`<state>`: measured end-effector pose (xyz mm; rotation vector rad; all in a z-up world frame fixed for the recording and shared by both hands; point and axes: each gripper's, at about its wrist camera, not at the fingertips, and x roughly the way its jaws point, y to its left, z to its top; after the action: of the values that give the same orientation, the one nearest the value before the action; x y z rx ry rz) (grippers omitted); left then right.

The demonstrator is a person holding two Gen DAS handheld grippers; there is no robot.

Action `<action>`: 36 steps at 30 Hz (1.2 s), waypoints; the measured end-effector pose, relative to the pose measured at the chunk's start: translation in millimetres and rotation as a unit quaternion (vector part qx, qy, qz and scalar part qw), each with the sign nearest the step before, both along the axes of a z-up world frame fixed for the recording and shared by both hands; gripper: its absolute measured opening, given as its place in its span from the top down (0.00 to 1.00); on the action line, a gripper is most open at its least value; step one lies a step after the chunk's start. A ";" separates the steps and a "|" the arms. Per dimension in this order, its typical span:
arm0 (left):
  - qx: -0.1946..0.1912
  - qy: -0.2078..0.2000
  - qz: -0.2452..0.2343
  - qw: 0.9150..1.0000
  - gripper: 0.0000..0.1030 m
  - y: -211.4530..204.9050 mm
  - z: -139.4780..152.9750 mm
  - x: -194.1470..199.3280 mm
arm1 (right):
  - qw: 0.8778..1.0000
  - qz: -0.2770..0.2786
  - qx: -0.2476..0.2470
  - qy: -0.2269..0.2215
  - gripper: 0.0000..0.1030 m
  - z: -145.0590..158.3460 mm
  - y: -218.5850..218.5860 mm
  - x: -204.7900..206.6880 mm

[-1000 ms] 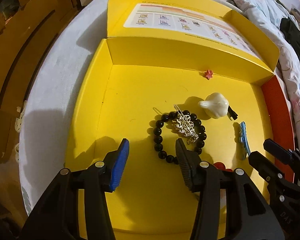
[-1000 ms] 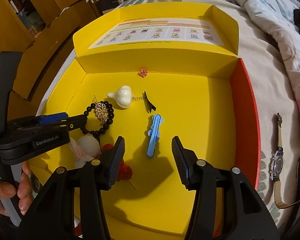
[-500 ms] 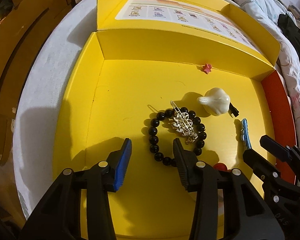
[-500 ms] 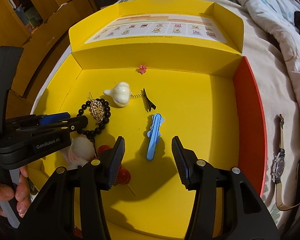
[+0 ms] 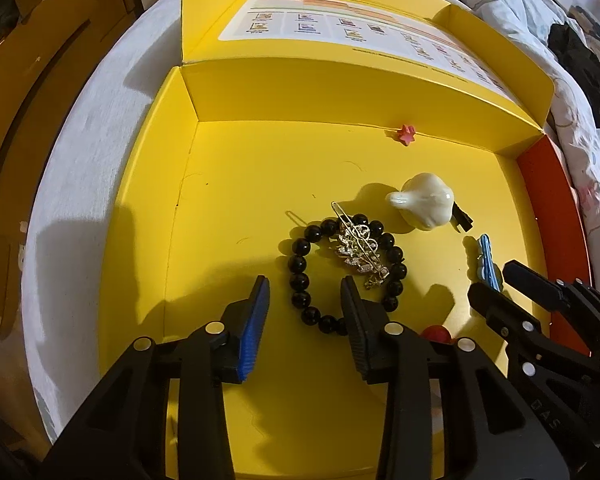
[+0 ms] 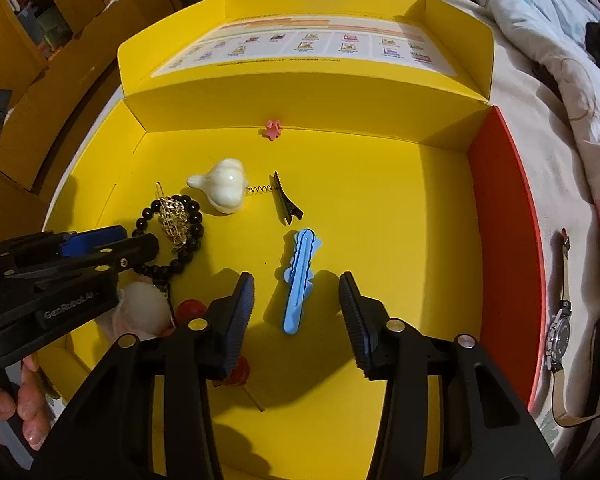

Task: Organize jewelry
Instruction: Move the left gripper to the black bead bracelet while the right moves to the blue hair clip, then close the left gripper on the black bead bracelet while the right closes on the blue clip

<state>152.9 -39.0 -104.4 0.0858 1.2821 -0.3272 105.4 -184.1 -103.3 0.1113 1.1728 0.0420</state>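
left tongs (image 5: 304,308) just been closing, part open, pads not touching the bead bracelet (image 5: 342,270) between them, right tongs (image 6: 296,304) also closing around the blue clip (image 6: 299,280), no contact, both inside the yellow box (image 6: 380,184) on the bed (image 6: 540,92)

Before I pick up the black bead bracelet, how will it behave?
The bracelet is separate round beads on a string, so it will probably sag and swing. The silver hair clip lies across it and may snag or slide off. Smooth beads could slip.
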 end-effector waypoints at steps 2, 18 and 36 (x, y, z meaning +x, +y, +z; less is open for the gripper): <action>0.000 0.000 0.001 1.000 0.65 -1.2 -0.4 0.0 | 1.000 -0.001 -0.003 0.000 0.60 -0.4 -0.8 0.4; -0.009 0.002 -0.001 1.000 0.87 2.7 -0.7 2.2 | 0.999 0.006 -0.032 -0.002 0.85 -0.2 2.5 -3.3; -0.043 -0.019 0.008 0.999 0.90 17.3 24.2 -1.6 | 1.000 -0.015 0.008 -0.025 0.86 21.9 -20.1 -11.6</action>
<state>151.3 -21.7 -80.2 0.0085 1.2296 -0.3663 93.7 -204.2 -81.3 0.1409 1.1209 0.0282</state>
